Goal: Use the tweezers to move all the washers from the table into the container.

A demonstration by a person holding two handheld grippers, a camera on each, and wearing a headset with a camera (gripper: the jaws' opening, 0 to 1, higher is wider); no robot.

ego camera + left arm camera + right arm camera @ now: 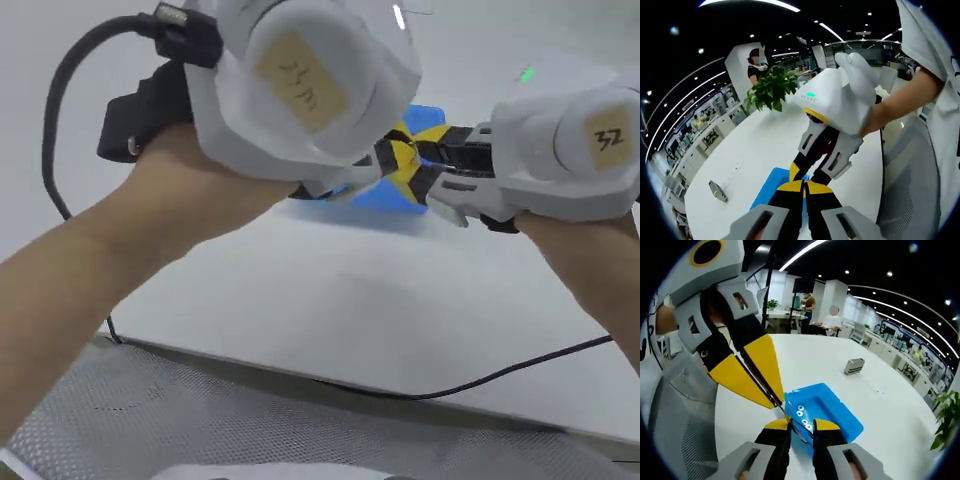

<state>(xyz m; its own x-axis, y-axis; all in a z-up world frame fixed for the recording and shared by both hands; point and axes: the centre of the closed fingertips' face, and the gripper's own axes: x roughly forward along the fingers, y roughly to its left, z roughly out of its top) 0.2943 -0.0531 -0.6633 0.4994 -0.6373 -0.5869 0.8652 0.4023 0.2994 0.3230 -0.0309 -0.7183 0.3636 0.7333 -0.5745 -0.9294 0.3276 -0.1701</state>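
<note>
Counting first: 2 claws, 1 pair of tweezers, 1 container, approx. 5 washers. Left claw [805, 186] has its yellow tips pressed together on the tweezers [796, 428], a thin dark metal strip running out betw. the tips. Right claw [802, 425] stands spread, w/ the tweezers' far end passing thru its gap, just above the container [837, 410]. Washers [800, 410] lie inside the container, small pale rings bunched at the end nearest the claws; exact no. hard to tell at this size. Container is a shallow blue rectangular tray w/ rounded corners. It sits on the surface [350, 300], which is plain white and smooth. Also on the surface are 1 small grey block [854, 366], well apart from the tray, and a thin black cable [500, 372] along the near edge. Grey mesh chair [200, 425] is just below that edge. Room is a big open-plan office w/ rows of desks, ceiling strip lights & spots, white columns, a leafy green plant [771, 89] and people in the background. Claw bodies are white moulded shells, arms grey & black, tips yellow wedges.
</note>
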